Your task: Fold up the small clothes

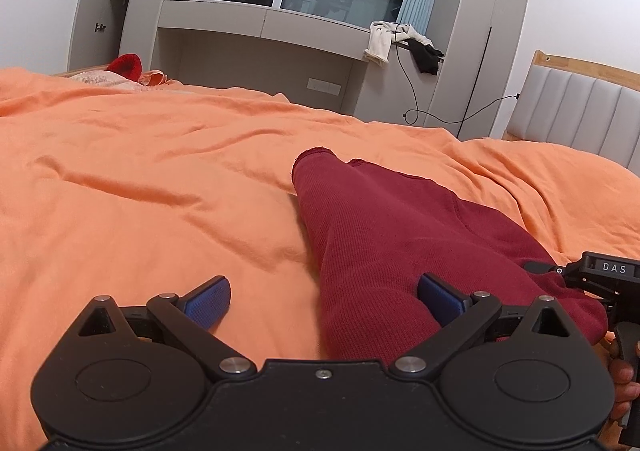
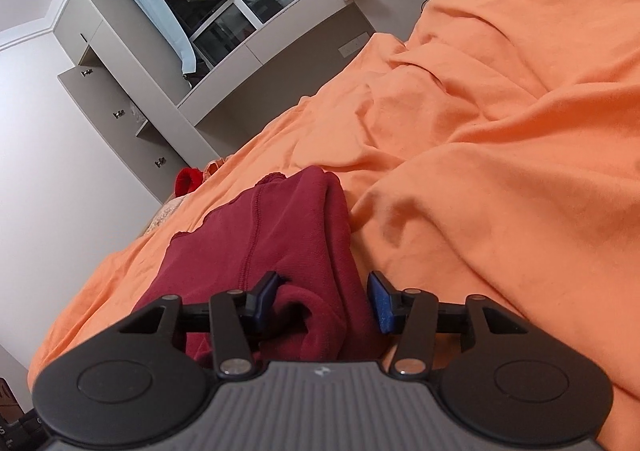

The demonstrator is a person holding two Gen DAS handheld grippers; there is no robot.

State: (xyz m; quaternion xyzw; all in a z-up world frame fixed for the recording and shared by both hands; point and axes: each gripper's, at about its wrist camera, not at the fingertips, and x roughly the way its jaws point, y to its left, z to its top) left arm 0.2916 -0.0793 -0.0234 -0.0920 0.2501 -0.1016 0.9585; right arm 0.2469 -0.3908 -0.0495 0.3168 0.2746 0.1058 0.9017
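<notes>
Dark red garment [image 1: 404, 235] lies lower centre-right on orange bedcover [image 1: 140, 179], legs doubled lengthwise, so first fold looks done. Left gripper [image 1: 324, 301] spread wide, holding nothing. Right gripper [image 2: 322, 301] half-spread astride bunched near end, pads not pressing. Cross fold still left.

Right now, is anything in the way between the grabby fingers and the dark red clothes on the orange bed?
Nothing visible is. The dark red knitted garment already lies between the open right gripper's fingers, and the open left gripper sits right at its edge. Only the orange bed sheet surrounds it.
</notes>
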